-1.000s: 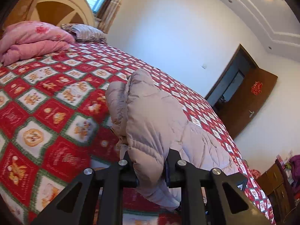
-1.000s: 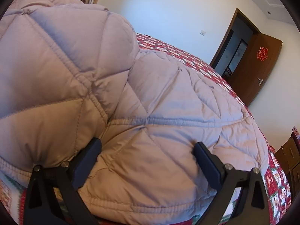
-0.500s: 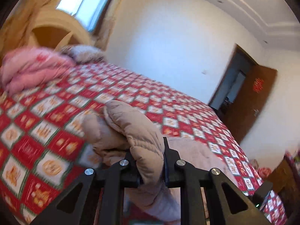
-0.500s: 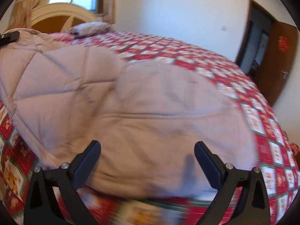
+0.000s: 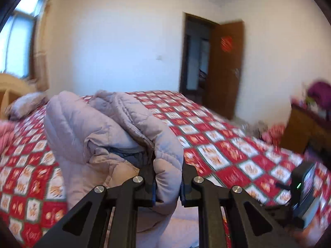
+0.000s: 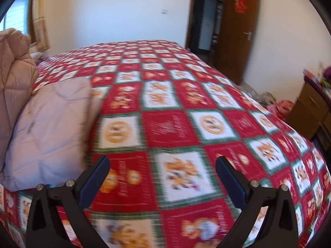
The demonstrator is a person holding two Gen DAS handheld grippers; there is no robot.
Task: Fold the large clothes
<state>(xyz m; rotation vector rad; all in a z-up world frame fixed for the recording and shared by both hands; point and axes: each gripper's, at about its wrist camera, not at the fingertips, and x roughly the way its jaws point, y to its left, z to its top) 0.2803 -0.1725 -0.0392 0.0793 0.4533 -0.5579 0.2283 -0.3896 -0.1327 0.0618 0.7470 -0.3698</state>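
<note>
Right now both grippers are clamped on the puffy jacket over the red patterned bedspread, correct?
Not quite. Only the left gripper is clamped on the puffy jacket. The right wrist view shows the right gripper open and holding nothing, above the red patterned bedspread, with the jacket off to its left.

A red, white and green patchwork bedspread [image 6: 175,111] covers the bed. Behind it a brown wooden door [image 6: 238,26] with a red paper decoration [image 6: 239,5] stands open against a white wall [image 6: 115,10]. A window [image 5: 16,39] sits at left, a wooden dresser [image 6: 310,109] at right.
</note>
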